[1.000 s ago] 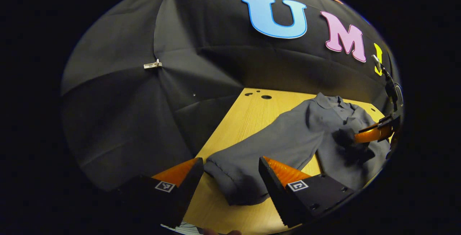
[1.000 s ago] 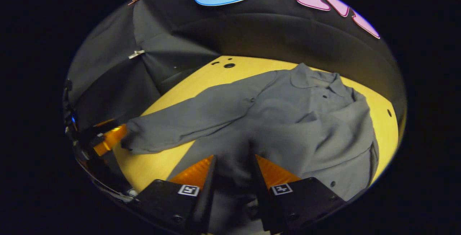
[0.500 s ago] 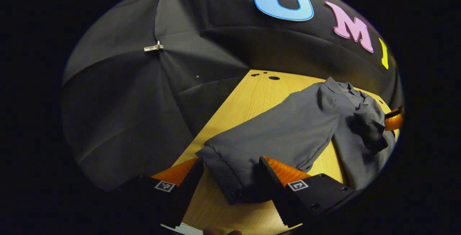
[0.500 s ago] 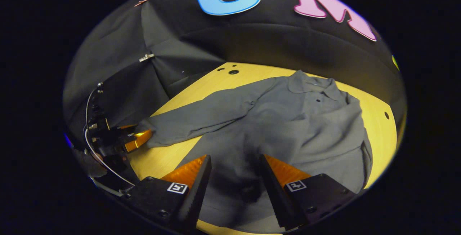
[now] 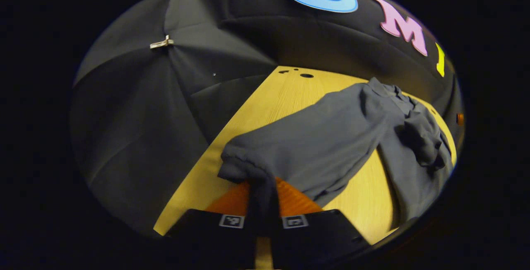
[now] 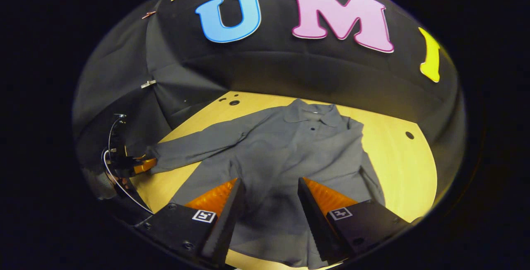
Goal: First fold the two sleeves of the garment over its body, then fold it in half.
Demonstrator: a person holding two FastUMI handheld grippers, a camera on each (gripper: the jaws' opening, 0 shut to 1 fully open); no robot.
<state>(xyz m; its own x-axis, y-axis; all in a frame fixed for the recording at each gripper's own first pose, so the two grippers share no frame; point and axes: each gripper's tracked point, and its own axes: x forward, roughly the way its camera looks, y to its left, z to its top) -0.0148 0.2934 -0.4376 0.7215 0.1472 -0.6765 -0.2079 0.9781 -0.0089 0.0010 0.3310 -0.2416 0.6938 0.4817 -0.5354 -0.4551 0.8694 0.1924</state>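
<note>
A grey shirt [image 6: 290, 150] lies spread on the wooden worktop [image 6: 405, 166], collar toward the booth wall at the upper middle of the right gripper view. In that view 1 sleeve [image 6: 198, 148] stretches out to the left of the frame, and the other sleeve is already folded over the body.

In the left gripper view, the left gripper [image 5: 265, 197] sits at the bottom centre, its 2 orange fingers [image 5: 290, 201] pressed together on the cuff [image 5: 244, 170] of the outstretched sleeve, which bunches just above them.

In its own view, the right gripper [image 6: 267, 212] stands at the lower middle of the frame, fingers apart, with the shirt's lower body showing between them. It grips nothing.
</note>
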